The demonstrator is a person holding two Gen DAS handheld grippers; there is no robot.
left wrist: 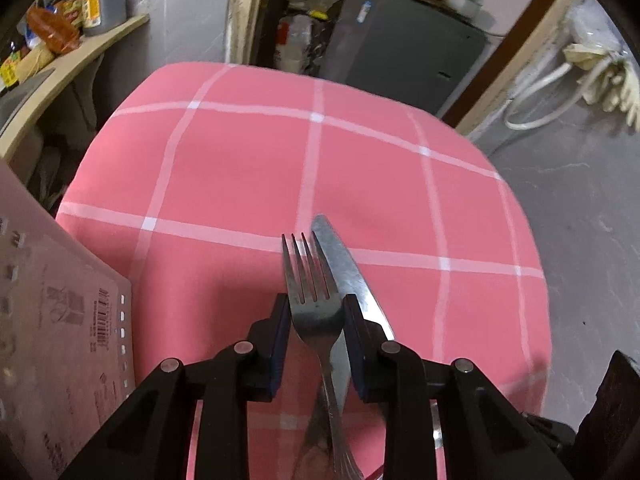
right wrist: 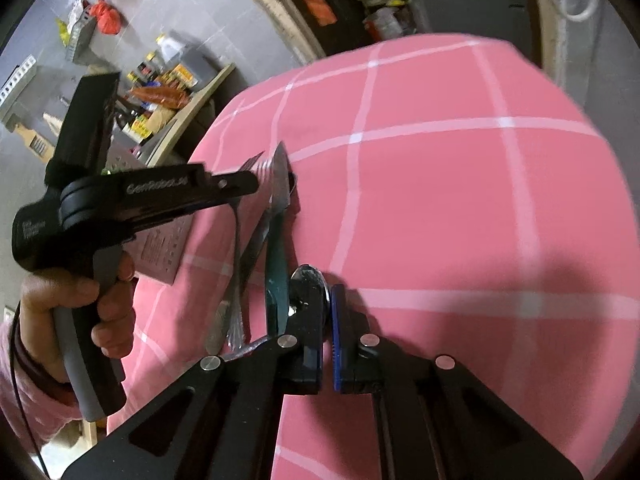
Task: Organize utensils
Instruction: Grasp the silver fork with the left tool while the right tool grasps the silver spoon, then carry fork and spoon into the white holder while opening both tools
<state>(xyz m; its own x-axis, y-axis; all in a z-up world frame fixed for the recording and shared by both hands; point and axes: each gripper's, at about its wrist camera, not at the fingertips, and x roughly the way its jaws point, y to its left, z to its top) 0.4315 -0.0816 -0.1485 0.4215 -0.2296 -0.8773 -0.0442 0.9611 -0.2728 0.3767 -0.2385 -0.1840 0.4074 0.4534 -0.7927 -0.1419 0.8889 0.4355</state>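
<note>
Left gripper fingers clamp the fork and knife necks; right gripper pinches a spoon; stiff, slick steel, best held mid-handle.

Light: even indoor light, moderately bright, source not visible.
Shadows: a broad soft one on the pink cloth at lower right in the right wrist view.
Glare: pale sheen on the knife blade.
Blur: background clutter soft and smeared.
Distortion: strong fisheye bending, black vignette at corners.
</note>
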